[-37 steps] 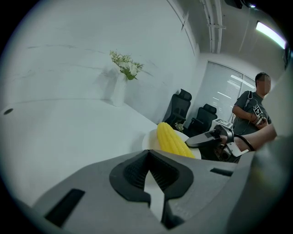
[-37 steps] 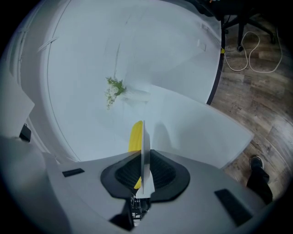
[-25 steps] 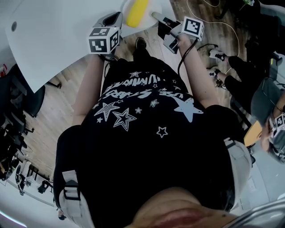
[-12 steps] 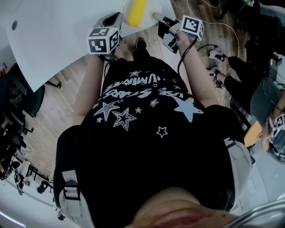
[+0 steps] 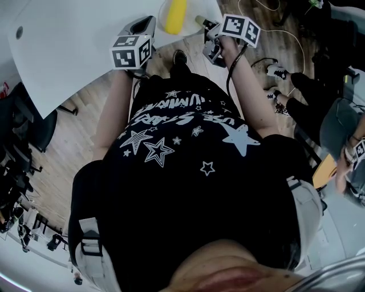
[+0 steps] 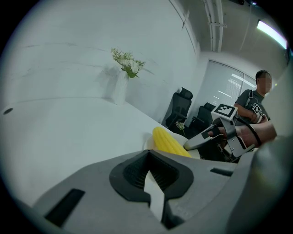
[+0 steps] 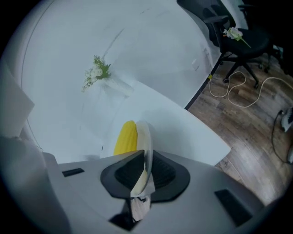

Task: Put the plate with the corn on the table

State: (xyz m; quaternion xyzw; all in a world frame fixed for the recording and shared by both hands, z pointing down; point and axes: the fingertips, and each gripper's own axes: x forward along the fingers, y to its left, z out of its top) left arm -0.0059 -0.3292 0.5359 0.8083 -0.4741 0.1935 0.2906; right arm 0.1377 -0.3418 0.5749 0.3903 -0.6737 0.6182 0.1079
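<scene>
Yellow corn [image 5: 175, 12] lies on the plate [image 7: 144, 137], its length running away from me, between my two tongs. My left tongs [image 6: 149, 178] are pinched narrow on the plate's left rim and my right tongs [image 7: 142, 171] on its right rim, so neither hand is nearer. The plate is over the near edge of the table [image 5: 74, 40], straight ahead. Whether it rests there I cannot tell. Lowering it level is, I judge, what remains.

Wood floor [image 5: 74, 131], black office chairs [image 6: 181, 107], white wall [image 6: 68, 50], window blinds [image 6: 229, 84], ceiling light [image 6: 274, 32]
</scene>
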